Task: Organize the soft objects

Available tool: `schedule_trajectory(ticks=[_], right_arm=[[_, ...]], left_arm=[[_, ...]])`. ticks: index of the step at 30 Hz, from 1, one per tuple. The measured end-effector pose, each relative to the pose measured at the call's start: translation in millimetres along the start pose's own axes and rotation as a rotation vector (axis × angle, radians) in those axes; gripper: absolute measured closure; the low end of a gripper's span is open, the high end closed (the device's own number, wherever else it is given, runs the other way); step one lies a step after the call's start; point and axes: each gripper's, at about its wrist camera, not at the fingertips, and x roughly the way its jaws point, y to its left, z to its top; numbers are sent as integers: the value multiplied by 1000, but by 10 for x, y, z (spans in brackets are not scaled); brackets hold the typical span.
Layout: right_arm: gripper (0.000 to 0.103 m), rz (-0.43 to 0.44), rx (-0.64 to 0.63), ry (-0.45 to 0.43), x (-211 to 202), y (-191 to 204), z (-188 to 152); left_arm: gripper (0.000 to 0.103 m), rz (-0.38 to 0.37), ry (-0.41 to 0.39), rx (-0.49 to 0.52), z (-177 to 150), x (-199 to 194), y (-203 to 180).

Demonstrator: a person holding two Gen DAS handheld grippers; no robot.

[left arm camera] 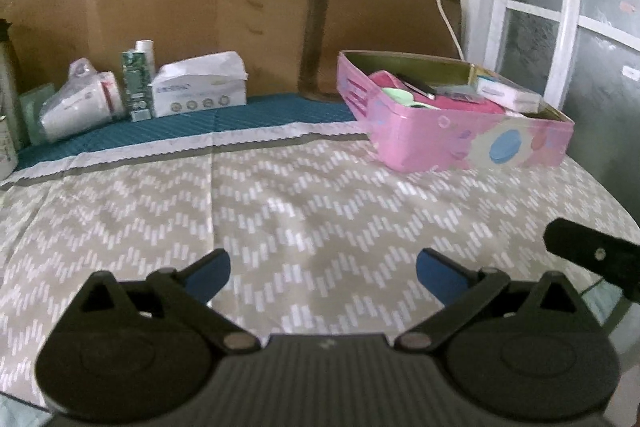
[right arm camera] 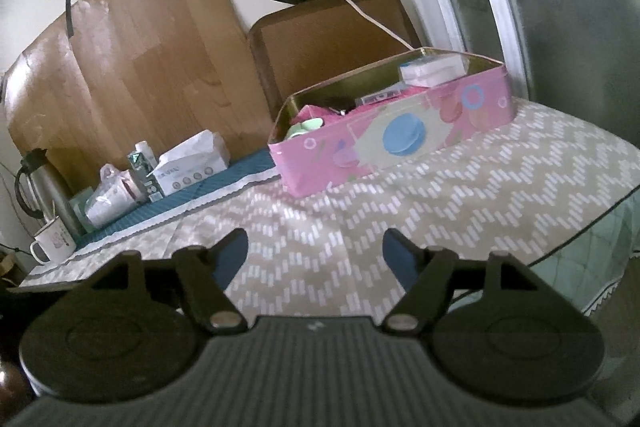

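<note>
Left gripper (left arm camera: 323, 273) wide, holding nothing, over the chevron tablecloth (left arm camera: 280, 203). Right gripper (right arm camera: 315, 254) also wide and bare. Pink box (left arm camera: 460, 139) sits far right on the table, with pink cloth (left arm camera: 452, 103), small boxes and other items inside. Tissue box (left arm camera: 200, 85) at back left.

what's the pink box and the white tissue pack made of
The pink box looks like printed tin: its inner wall has a gold, metallic sheen and its rim is thin and stiff. The tissue pack looks like a soft plastic wrapper, crumpled at the torn top, though blur leaves that open.
</note>
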Motion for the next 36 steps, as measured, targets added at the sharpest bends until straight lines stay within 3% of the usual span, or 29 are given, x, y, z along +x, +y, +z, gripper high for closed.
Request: schedule_trajectory(ticks=[24, 36], right_arm=[[22, -4, 26, 31, 60, -15, -102], [21, -17, 35, 22, 53, -42, -119]], left_arm=[[0, 63, 20, 60, -60, 31, -49], [0, 133, 0, 63, -70, 34, -60]])
